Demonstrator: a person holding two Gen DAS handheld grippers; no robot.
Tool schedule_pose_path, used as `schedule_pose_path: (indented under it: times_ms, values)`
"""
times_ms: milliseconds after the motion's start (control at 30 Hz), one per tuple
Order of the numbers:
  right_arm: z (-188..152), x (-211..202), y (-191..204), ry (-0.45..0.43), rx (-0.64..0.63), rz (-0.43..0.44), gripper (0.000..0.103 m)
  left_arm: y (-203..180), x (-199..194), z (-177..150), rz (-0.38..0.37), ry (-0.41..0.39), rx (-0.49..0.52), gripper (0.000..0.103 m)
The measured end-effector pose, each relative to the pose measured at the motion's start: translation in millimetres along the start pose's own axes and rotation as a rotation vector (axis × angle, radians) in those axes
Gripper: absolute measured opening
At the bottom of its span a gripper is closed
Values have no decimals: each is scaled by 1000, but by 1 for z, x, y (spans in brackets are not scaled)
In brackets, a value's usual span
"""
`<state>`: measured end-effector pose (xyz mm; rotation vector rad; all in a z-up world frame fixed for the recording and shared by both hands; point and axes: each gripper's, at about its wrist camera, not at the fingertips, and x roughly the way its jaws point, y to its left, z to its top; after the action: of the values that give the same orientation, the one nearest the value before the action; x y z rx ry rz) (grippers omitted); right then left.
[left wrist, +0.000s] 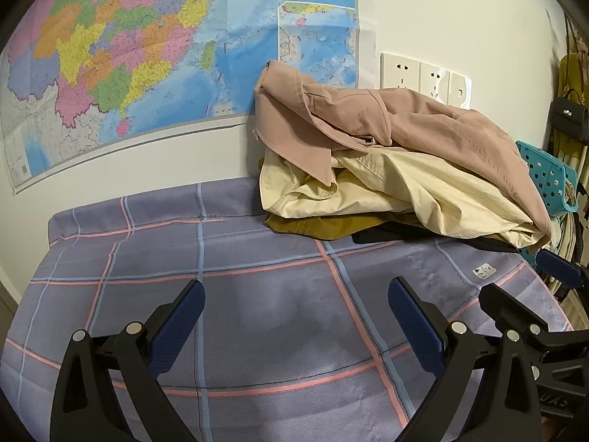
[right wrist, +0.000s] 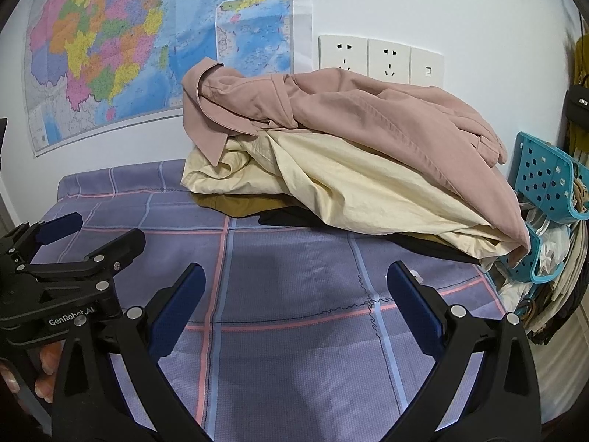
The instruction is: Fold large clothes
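Both grippers, left [left wrist: 296, 294] & right [right wrist: 294, 278], fingers spread wide, empty, above plaid sheet [left wrist: 257, 294], clothes pile [left wrist: 386, 169] w/ pink jacket [right wrist: 368, 110] beyond.

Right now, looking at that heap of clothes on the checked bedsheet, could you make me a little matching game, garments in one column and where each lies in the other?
Things
1. pink collared jacket
2. pale yellow cotton garment
3. mustard brown garment
4. turquoise perforated plastic basket

Places
A. middle layer of the pile
B. at the bed's right edge, beside the pile
C. top of the pile, collar toward the wall map
D. near the bottom, only an edge peeking out on the purple checked sheet

Pairs: 1-C, 2-A, 3-D, 4-B
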<state>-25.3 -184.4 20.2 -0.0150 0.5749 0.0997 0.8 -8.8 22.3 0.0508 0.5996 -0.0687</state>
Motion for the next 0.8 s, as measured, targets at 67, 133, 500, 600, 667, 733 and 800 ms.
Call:
schedule_pose_path:
  times_ms: [67, 133, 500, 600, 667, 733, 800]
  values:
    - [0, 0, 0, 0, 1, 1, 97, -1, 0, 0, -2, -1, 1, 96]
    - [0, 0, 0, -2, -3, 1, 97, -1, 0, 1, -1, -3, 3, 96]
    - [2, 1, 0, -7, -11, 2, 97, -3, 3, 2, -3, 6, 2, 96]
    - [5, 2, -1, -12, -22, 2, 97, -3, 4, 3, -7, 7, 0, 96]
    - [8, 2, -2, -19, -28, 2, 97, -3, 5, 4, -13, 8, -4, 96]
    - [10, 2, -2, -21, -36, 0, 97, -3, 7, 6, -16, 9, -4, 96]
    - [12, 3, -2, -26, -46, 7, 97, -4, 7, 8, -19, 6, -2, 96]
